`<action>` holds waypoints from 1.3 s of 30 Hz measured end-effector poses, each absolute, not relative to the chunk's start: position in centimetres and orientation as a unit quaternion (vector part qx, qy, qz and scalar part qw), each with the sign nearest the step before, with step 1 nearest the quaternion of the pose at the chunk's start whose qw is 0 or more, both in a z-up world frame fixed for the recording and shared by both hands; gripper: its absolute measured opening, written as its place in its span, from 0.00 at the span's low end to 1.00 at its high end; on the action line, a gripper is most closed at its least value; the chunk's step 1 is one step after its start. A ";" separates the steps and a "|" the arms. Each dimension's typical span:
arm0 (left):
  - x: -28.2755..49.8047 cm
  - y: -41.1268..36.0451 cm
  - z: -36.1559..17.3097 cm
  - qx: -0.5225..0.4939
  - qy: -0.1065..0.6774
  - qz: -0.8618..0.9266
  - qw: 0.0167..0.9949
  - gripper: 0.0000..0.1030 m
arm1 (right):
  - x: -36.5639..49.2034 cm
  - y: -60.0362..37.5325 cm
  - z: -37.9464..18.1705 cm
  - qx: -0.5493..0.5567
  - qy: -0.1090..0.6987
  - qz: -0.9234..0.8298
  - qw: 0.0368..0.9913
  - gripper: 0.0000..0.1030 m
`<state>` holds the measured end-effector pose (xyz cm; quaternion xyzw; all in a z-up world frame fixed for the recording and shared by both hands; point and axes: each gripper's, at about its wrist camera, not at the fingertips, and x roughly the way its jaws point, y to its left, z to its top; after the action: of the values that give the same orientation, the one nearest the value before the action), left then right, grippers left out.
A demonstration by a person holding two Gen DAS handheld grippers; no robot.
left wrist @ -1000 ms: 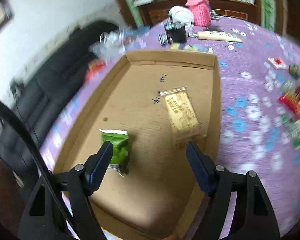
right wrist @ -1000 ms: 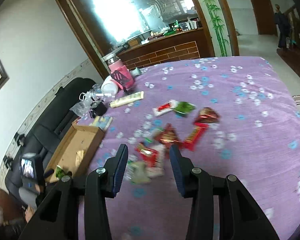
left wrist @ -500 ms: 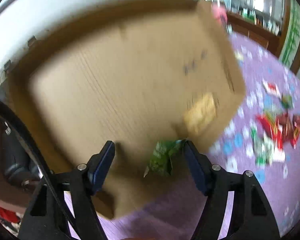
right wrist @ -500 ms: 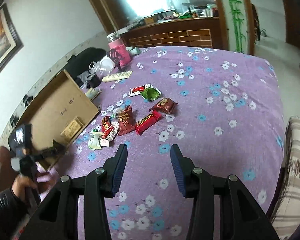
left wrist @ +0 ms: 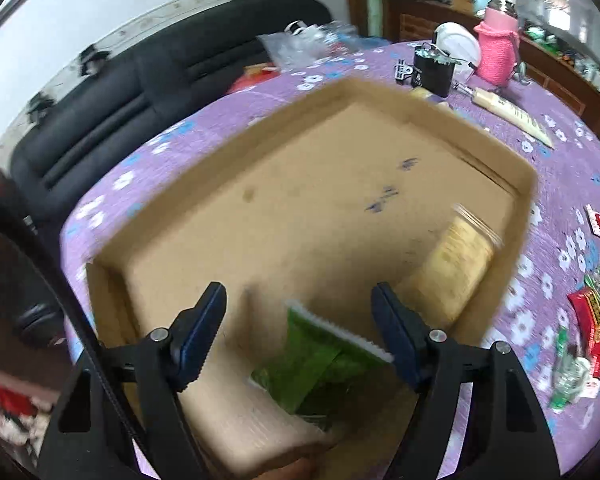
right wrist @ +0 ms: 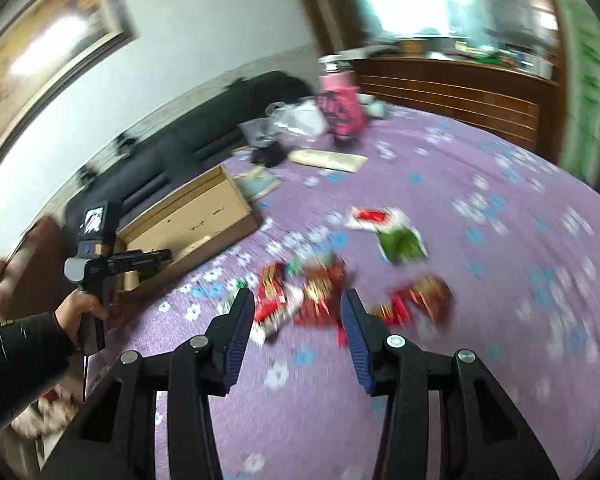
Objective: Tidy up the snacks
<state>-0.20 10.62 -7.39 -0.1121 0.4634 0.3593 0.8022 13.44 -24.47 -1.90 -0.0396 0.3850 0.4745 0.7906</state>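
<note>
An open cardboard box (left wrist: 380,92) lies on the purple flowered cloth. Inside it are a green snack packet (left wrist: 328,356) in the near corner and a tan cracker packet (left wrist: 460,256) by the right wall. My left gripper (left wrist: 300,320) hovers over the green packet, its jaws opening and the pads clear of the packet. My right gripper (right wrist: 298,320) stands open and empty just above a blurred pile of red snack packets (right wrist: 320,292). Further off lie a green packet (right wrist: 400,242), a red-and-white packet (right wrist: 372,216) and another red packet (right wrist: 424,296).
At the table's far side stand a pink bottle (left wrist: 496,56), a black container (left wrist: 432,72), a cream tube (left wrist: 512,112) and a plastic bag (left wrist: 300,44). A black sofa (left wrist: 140,80) runs along the left. A hand (right wrist: 80,312) holds the left gripper by the box (right wrist: 204,216).
The left view swung close over the box and back. The green packet now lies between the left fingers, not under the left one. The right gripper has dropped toward the snack pile.
</note>
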 end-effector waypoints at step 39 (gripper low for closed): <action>-13.9 -40.1 3.0 -0.494 0.282 0.583 0.581 0.75 | 25.6 -27.8 -1.9 -0.028 0.355 0.741 0.570 0.48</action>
<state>-13.91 -40.10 2.97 -0.4935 0.2821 0.5826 0.5809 25.56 -27.79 -1.87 -0.0277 0.3547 0.7409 0.5697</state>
